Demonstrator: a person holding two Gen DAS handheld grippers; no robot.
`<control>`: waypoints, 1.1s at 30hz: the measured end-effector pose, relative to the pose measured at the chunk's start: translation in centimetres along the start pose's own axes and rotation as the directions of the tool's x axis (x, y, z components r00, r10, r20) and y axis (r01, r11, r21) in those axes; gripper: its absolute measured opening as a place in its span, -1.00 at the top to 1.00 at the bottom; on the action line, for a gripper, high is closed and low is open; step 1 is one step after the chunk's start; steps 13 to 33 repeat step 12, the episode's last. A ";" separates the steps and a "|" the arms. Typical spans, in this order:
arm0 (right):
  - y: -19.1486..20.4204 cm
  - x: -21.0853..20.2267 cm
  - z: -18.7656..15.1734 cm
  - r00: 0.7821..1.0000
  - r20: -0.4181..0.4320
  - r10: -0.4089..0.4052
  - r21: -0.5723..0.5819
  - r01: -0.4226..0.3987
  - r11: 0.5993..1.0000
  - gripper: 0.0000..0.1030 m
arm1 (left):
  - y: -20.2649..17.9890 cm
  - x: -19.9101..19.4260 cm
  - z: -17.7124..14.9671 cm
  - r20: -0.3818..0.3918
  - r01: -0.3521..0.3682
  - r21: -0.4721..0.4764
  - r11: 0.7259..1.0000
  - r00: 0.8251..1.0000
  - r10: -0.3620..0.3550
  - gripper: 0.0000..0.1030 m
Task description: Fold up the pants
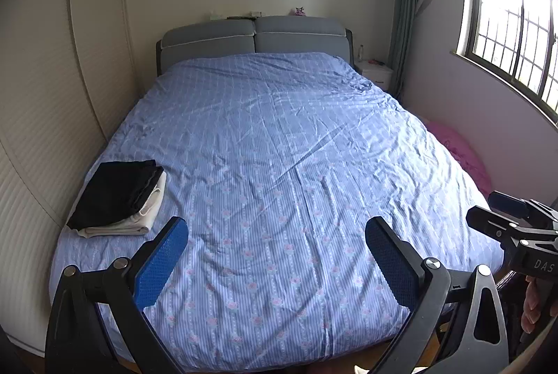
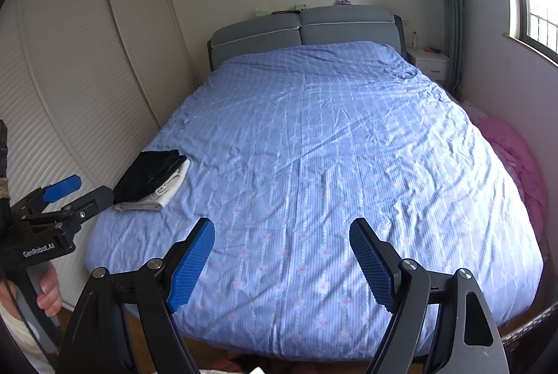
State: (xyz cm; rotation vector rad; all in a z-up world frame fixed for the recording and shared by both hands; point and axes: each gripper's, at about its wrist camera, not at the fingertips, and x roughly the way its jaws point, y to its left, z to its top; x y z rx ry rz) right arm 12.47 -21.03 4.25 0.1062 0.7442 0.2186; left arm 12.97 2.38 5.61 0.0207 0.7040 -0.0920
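Item: folded black pants (image 1: 117, 194) on white garment (image 1: 139, 220), left of your wide, empty fingers (image 1: 162, 264); soft, limp, light; pinch an edge

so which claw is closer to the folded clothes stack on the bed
Left. The left claw hovers open just right of the folded clothes stack, near the bed's foot. The right claw is open too, farther right, over the blue sheet.

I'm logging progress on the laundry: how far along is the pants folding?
Done: a folded black garment lies on a folded white one near the bed's left edge. In hand: nothing; left gripper and right gripper hover with jaws open. Left: no unfolded pants visible, so possibly finished.
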 end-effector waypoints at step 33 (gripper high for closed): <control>0.2 -0.1 -0.1 1.000 0.003 -0.003 0.000 0.003 1.000 -0.55 | 0.0 0.2 -0.4 -0.007 -0.007 -0.010 1.000 1.000 0.007 -1.00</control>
